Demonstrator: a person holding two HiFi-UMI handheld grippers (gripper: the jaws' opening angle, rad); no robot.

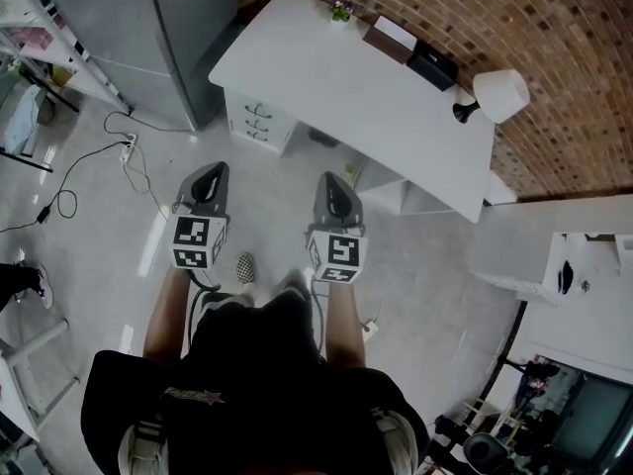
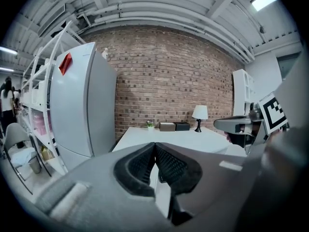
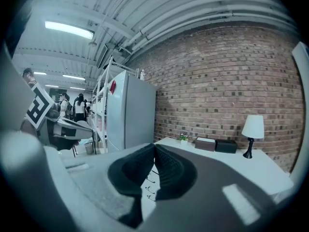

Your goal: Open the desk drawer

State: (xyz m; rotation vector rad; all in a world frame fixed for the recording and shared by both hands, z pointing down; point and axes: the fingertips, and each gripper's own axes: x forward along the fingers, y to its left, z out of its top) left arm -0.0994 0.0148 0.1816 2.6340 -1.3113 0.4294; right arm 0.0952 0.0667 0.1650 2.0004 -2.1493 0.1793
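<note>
1. Left gripper (image 1: 212, 176), grey two-jaw tongs with a marker cube, held in our left hand over the pale floor (image 1: 109, 216): we read its ribbed black pads (image 2: 171, 163) as pressed together, with nothing between them
2. Right gripper (image 1: 329, 186), same make, side by side with the left: its pads (image 3: 169, 166) are likewise closed on nothing
3. White three-drawer stack (image 1: 275, 127), the task's thing, under the left end of the white rectangular desk (image 1: 346, 87) and well apart from both grippers across the floor; all three fronts sit flush, so we list the drawer as not yet opened
4. Dark bowed pulls (image 1: 258, 124), one centred on each front; in the right gripper view they show just below the closed tips. We judge these the only place to take hold: the jaws must part first, then close across the middle of a bow
5. Handling, our estimate: a light, stiff board drawer on runners, wanting a straight, level draw; the pull looks slim and smooth, so a pinch near its end may slip or skew the drawer
6. Along the desk's far edge, by the red brick wall (image 1: 445, 8), from the left end: small potted plant (image 1: 341, 10), brown box with white top (image 1: 391, 38), black box (image 1: 432, 65), white-shaded lamp (image 1: 499, 95)
7. Tall grey refrigerator (image 1: 148, 38), left of the desk
</note>
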